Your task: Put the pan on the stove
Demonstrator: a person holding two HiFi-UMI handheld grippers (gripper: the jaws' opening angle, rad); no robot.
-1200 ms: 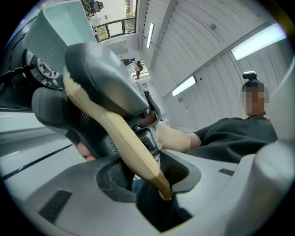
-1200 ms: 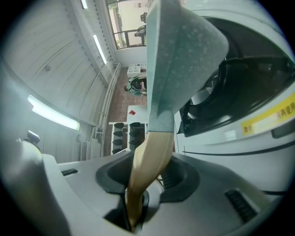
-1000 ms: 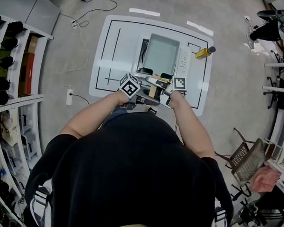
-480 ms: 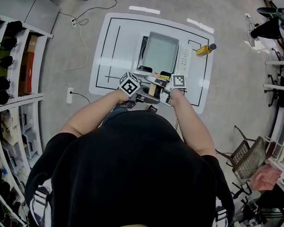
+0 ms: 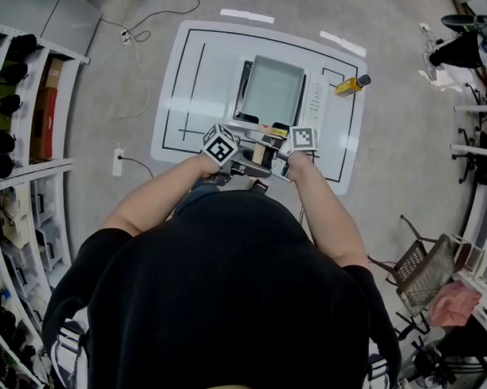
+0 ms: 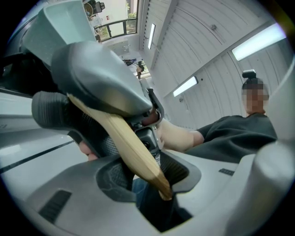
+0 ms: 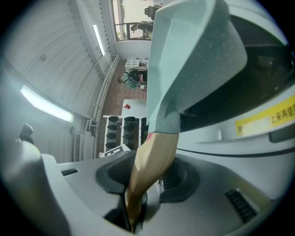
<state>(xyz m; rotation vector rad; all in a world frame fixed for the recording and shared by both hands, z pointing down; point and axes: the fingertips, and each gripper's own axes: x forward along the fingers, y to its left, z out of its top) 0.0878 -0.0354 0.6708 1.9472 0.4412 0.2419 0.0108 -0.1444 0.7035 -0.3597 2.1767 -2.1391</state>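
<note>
A grey rectangular pan (image 5: 271, 88) lies over the black stove (image 5: 316, 103) on the white table (image 5: 195, 92). Its wooden handle (image 5: 262, 151) points toward me. My left gripper (image 5: 246, 160) comes at the handle from the left, and my right gripper (image 5: 274, 153) from the right. In the left gripper view the handle (image 6: 129, 144) runs slantwise from the pan's body (image 6: 94, 76) down between the jaws of the left gripper (image 6: 148, 171), shut on it. In the right gripper view the handle (image 7: 152, 159) drops between the jaws of the right gripper (image 7: 142, 180), shut on it too.
A yellow bottle (image 5: 351, 87) lies at the table's far right. Shelves with dark items (image 5: 15, 102) line the left side, and a power strip (image 5: 118, 163) with cables is on the floor. A folding chair (image 5: 420, 272) stands at the right.
</note>
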